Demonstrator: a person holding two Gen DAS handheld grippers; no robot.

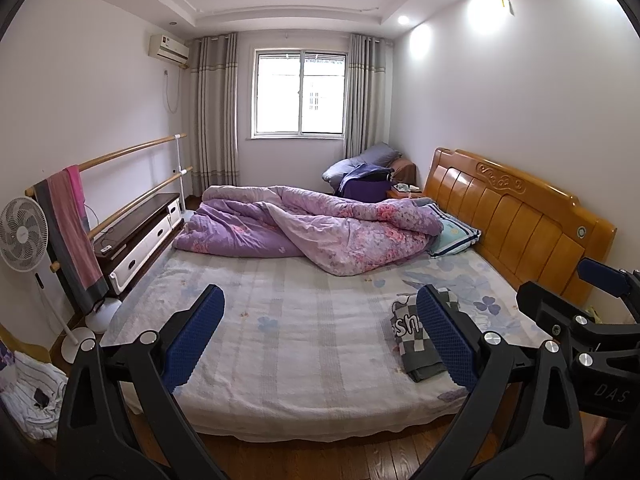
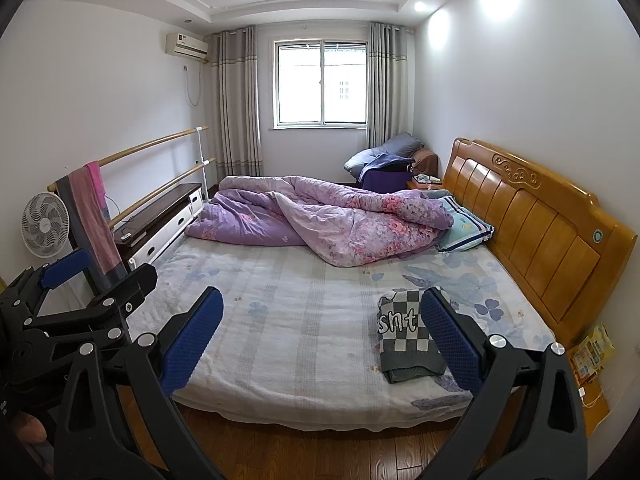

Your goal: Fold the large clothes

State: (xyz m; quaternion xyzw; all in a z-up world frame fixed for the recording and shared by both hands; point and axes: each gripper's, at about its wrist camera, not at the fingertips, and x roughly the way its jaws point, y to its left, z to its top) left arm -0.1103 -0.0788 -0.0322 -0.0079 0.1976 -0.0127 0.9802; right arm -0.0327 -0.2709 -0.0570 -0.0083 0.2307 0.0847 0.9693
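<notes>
A folded grey and white checkered garment with lettering lies on the bed sheet, near the front right corner by the headboard. My left gripper is open and empty, held above the floor in front of the bed. My right gripper is open and empty too, beside the left one. The right gripper shows at the right edge of the left wrist view. The left gripper shows at the left edge of the right wrist view.
A crumpled purple floral quilt and a pillow lie at the far side of the bed. A wooden headboard is on the right. A fan, a rail with towels and a low cabinet stand left.
</notes>
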